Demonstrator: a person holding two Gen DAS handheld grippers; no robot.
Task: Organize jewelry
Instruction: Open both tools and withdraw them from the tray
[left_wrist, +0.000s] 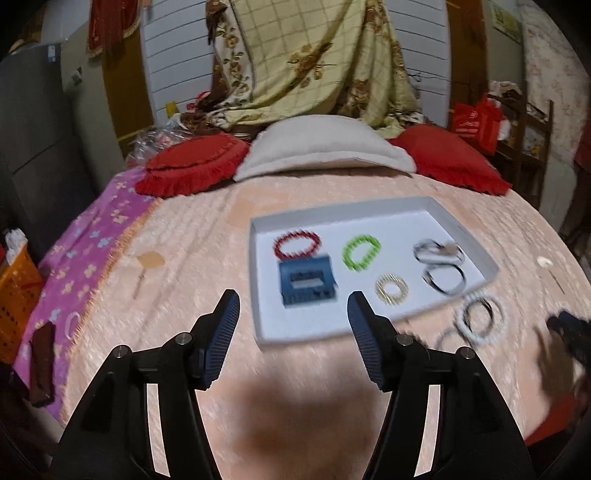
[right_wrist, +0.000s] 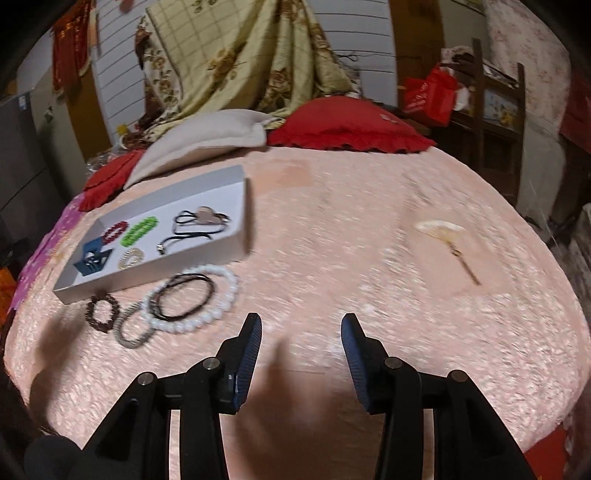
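Left wrist view:
- Left claw (left_wrist: 293, 304) spread wide, nothing between the fingers, hanging above the peach bedspread (left_wrist: 192, 236) just short of the white tray (left_wrist: 458, 225); likely poised between picks
- In the tray: red bead bracelet (left_wrist: 296, 244), green bead bracelet (left_wrist: 361, 252), gold ring-shaped piece (left_wrist: 391, 290), black cords (left_wrist: 441, 267) and blue hair clip (left_wrist: 307, 282); spaced apart, apparently sorted one by one
- Outside the tray, just beside its near right corner: white bead bracelet (left_wrist: 480, 317) with a dark cord lying inside it; presumably waiting to go in
- Heavy motion blur; bead detail lost, cords hard to separate
- Dark shape at far right edge, probably the other claw, cut off and smeared; small pale ring (left_wrist: 72, 323) on the purple sheet (left_wrist: 85, 240) at left, nature unclear

Right wrist view:
- Right claw (right_wrist: 301, 325) also spread, empty, over bare bedspread, well apart from the tray
- Loose pieces clearer here: white bead bracelet (right_wrist: 195, 302) with dark cord loops (right_wrist: 184, 297) over it, grey bracelet (right_wrist: 133, 330) touching it, dark brown bead bracelet (right_wrist: 103, 310) near the tray wall; grouped close to the tray, within easy reach
- Pale fan-like hairpin (right_wrist: 443, 232) alone on the bed at right, far from the rest
- Heart-like pendant on the tray cords only guessed at; blurred
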